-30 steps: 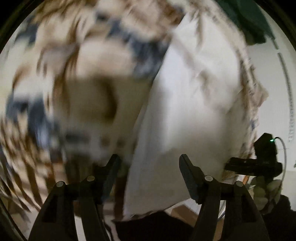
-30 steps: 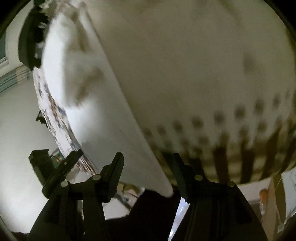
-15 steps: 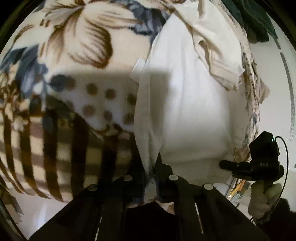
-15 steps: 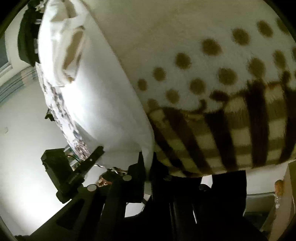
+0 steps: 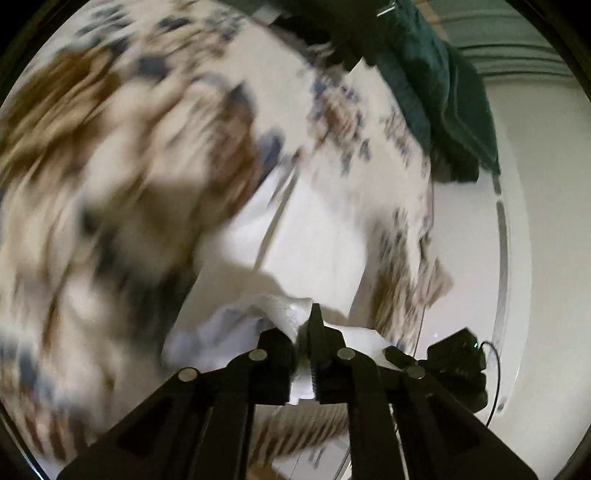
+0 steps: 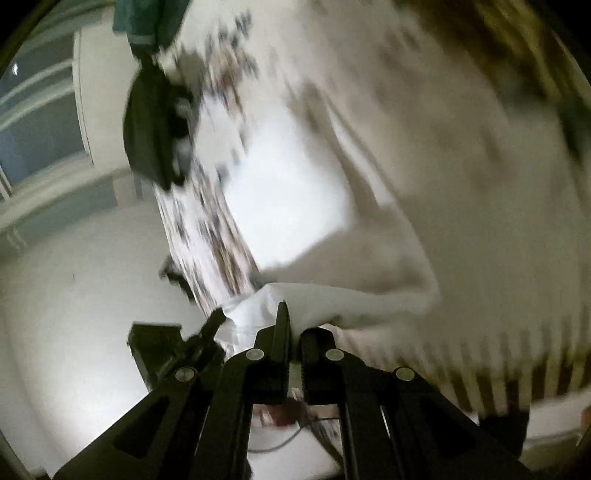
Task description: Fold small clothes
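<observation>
A white garment (image 5: 310,240) lies on a floral and striped blanket (image 5: 110,166). My left gripper (image 5: 308,332) is shut on the garment's near edge, which bunches up around the fingers and lifts off the blanket. In the right wrist view the same white garment (image 6: 288,206) shows, and my right gripper (image 6: 291,325) is shut on its other near corner. Each gripper shows in the other's view: the right gripper (image 5: 454,362) at the lower right, the left gripper (image 6: 173,347) at the lower left. Both views are blurred by motion.
A dark green garment (image 5: 436,92) lies at the blanket's far end, also in the right wrist view (image 6: 147,22). A black object (image 6: 155,122) sits near it. The blanket's striped border (image 6: 498,369) runs along the near edge. White floor or wall lies beyond the bed.
Both grippers closed on the white garment's near edge half a second ago. They have since lifted it and swung forward over the garment; the views tilted and blurred.
</observation>
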{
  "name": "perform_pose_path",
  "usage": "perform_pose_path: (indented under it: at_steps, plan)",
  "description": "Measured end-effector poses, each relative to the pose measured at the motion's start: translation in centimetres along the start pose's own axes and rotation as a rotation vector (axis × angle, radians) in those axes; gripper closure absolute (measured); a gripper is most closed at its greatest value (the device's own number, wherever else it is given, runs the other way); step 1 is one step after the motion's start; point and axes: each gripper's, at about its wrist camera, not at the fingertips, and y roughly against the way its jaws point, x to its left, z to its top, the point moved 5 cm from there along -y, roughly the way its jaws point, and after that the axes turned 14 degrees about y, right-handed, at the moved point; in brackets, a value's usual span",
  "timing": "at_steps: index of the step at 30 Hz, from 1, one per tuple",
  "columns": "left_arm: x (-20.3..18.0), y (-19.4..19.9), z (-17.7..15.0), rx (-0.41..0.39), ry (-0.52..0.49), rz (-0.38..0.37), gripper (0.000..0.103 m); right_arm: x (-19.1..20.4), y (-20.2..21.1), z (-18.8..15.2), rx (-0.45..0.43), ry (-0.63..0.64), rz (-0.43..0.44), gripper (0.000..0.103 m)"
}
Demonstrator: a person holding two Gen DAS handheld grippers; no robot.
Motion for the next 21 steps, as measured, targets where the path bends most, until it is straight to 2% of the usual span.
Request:
perform_pose_path:
  at_steps: [1,3,4,5,7,9,11,14,18,19,20,21]
  plan:
    - [-0.9,-0.8,1.7,-0.022,0.005,-0.007,0.083,0.2,-0.1,2.2,-0.037,-0.022,0.022,0.096]
    - [-2.2,-1.7,4.3,-0.057,-0.004,-0.007,0.061,0.5,-0.4,6.0,-0.086,-0.058,0.087,0.088]
    - [-2.7,-2.0,5.6,-0.077,-0.018,0.004,0.05,0.4,0.0,7.3,-0.108,-0.059,0.092,0.076]
    - [-2.8,-1.7,6.1,-0.094,-0.027,0.002,0.05,0.7,0.2,8.2,-0.139,-0.055,0.091,0.065]
    - [-2.8,-0.8,7.1,-0.115,-0.045,0.001,0.049,1.1,1.1,8.9,-0.168,-0.027,0.085,0.053]
    - [-1.9,0.1,7.1,-0.125,-0.062,0.038,0.049,1.0,2.2,8.9,-0.159,0.022,0.026,0.052]
    - [-0.6,0.3,6.5,-0.126,-0.091,0.102,0.048,0.5,2.7,8.4,-0.134,0.097,-0.084,0.052]
    - [0.9,-2.1,5.7,-0.067,-0.107,0.171,0.048,-1.0,2.2,7.5,-0.072,0.169,-0.206,0.052]
    - [1.0,-6.1,5.7,0.002,-0.129,0.174,0.049,-2.8,-0.1,8.7,-0.041,0.177,-0.26,0.052]
    - [0.4,-7.1,6.0,-0.004,-0.156,0.17,0.054,-2.9,-0.7,9.3,-0.041,0.173,-0.242,0.052]
    - [-0.2,-7.4,6.2,-0.019,-0.181,0.156,0.088,-2.7,-1.1,9.8,-0.055,0.178,-0.212,0.069]
    - [-0.9,-7.6,6.2,-0.025,-0.21,0.134,0.101,-2.5,-1.2,10.2,-0.071,0.179,-0.21,0.09]
